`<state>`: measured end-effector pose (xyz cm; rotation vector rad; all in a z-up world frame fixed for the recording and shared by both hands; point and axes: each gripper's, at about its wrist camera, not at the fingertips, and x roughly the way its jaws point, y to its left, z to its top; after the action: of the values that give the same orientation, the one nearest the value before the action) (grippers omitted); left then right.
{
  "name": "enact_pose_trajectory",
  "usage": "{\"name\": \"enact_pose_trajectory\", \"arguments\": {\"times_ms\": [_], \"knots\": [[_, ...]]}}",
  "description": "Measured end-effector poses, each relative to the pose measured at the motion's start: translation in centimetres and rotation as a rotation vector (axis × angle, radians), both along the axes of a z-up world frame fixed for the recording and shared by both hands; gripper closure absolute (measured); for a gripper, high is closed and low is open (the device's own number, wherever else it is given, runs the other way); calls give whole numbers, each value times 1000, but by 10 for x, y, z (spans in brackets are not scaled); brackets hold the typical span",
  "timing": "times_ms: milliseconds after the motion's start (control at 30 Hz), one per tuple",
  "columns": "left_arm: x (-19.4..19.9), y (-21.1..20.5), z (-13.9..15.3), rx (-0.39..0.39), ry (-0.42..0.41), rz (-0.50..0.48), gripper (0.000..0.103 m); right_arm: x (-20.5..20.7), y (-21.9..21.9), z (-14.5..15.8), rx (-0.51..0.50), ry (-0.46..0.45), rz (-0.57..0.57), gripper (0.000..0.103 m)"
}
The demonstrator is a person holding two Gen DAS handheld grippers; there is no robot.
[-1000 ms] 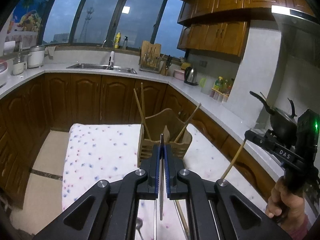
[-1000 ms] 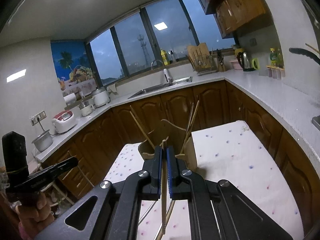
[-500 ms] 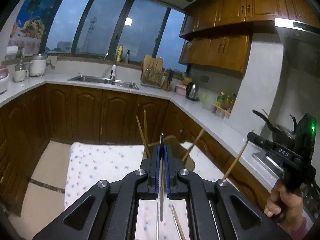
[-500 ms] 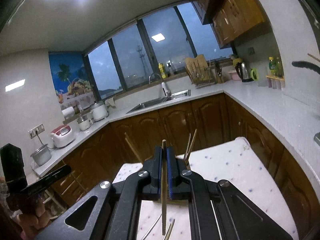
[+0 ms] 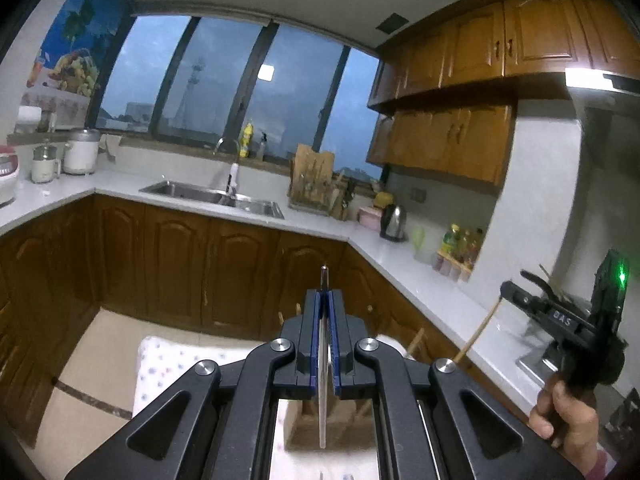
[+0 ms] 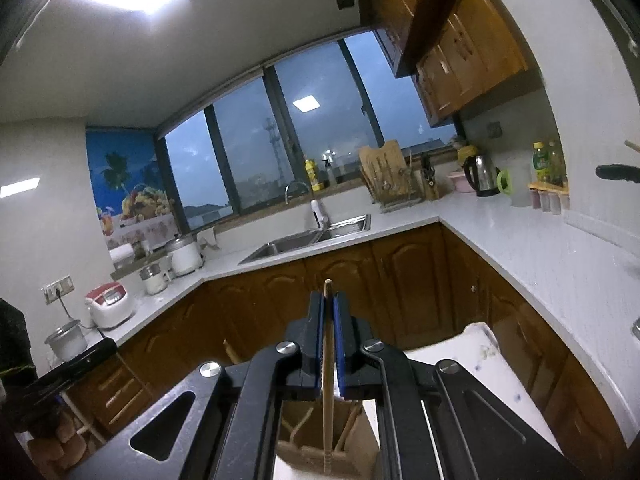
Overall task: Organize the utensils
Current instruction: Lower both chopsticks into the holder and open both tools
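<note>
My left gripper (image 5: 325, 294) is shut on a thin metal utensil handle (image 5: 322, 392) that hangs down between the fingers over the wooden utensil holder (image 5: 340, 428). My right gripper (image 6: 328, 298) is shut on a wooden chopstick (image 6: 328, 400), its lower end just above the holder (image 6: 320, 452), which has other chopsticks in it. The right gripper also shows at the right of the left wrist view (image 5: 508, 290), the chopstick (image 5: 478, 334) hanging below it.
The holder stands on a table with a white dotted cloth (image 5: 168, 364) (image 6: 484, 364). Brown kitchen cabinets (image 5: 180, 264), a white counter with a sink (image 5: 216, 196), a kettle (image 5: 394, 218) and a knife block (image 5: 312, 178) lie beyond.
Both grippers have risen and tilted up with their utensils still held. The holder and table have dropped to the bottom of both views.
</note>
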<state>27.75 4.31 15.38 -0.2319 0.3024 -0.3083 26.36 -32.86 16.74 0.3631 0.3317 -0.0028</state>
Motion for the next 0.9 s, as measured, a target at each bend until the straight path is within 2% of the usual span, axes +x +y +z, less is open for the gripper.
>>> {"name": "enact_pose_trajectory", "arguments": {"times_ms": [300, 500, 700, 900], "knots": [[43, -30, -34, 5, -23, 57, 100, 29, -14, -13, 13, -19, -45, 98], [75, -44, -69, -22, 32, 63, 100, 43, -9, -49, 22, 26, -44, 98], [104, -56, -105, 9, 105, 77, 100, 48, -3, -84, 35, 88, -27, 98], [124, -61, -108, 16, 144, 70, 100, 50, 3, -100, 33, 122, -12, 98]]}}
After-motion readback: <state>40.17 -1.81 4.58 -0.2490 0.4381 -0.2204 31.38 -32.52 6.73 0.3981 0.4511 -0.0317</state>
